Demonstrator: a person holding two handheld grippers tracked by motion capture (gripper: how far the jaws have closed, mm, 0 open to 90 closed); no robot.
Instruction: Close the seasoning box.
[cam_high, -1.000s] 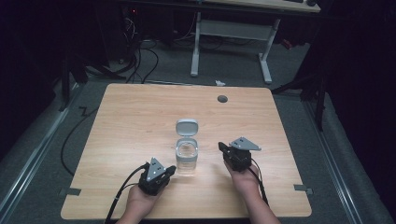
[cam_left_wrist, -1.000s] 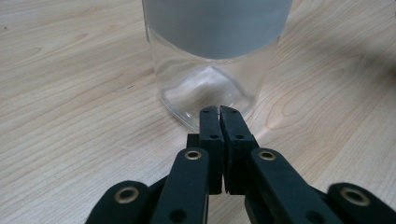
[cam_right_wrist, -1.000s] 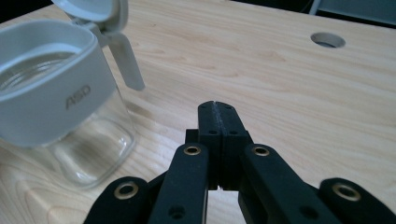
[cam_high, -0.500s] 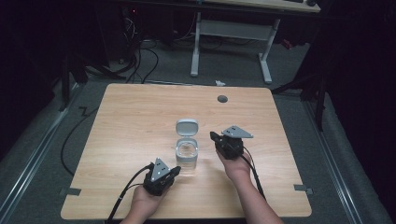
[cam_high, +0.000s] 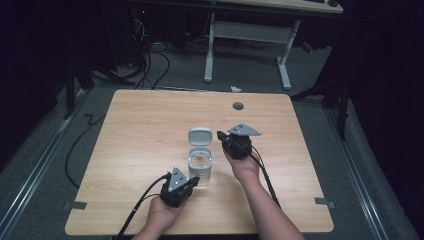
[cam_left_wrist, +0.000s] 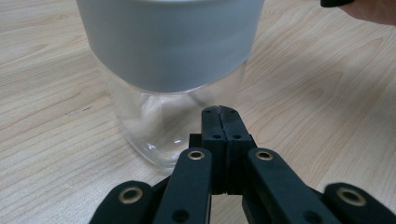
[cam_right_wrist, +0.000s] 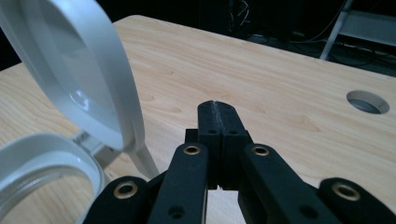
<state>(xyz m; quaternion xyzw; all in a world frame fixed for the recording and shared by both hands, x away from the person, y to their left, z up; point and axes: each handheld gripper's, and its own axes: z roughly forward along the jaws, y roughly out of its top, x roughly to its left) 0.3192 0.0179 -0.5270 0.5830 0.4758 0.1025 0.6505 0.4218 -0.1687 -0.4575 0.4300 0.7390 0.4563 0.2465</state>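
A clear glass jar (cam_high: 200, 162) with a grey-white collar stands at the table's middle, and its hinged lid (cam_high: 200, 136) is flipped up behind it. My left gripper (cam_high: 193, 179) sits shut just in front of the jar's base, and in the left gripper view the shut jaw tips (cam_left_wrist: 219, 110) almost touch the glass jar (cam_left_wrist: 154, 126). My right gripper (cam_high: 220, 135) is shut to the right of the lid. The right gripper view has its tips (cam_right_wrist: 215, 105) beside the raised lid (cam_right_wrist: 79, 70) and above the jar rim (cam_right_wrist: 42, 158), holding nothing.
The wooden table (cam_high: 140, 120) has a round cable hole (cam_high: 238, 106) at the far right, also seen as the hole (cam_right_wrist: 368, 101) in the right gripper view. Cables trail from both grippers toward the near edge. A desk frame (cam_high: 245, 35) stands beyond the table.
My right gripper has moved away from me and leftward, up beside the open lid. My left gripper has shifted slightly right toward the jar's base. Jar and lid have stayed put.
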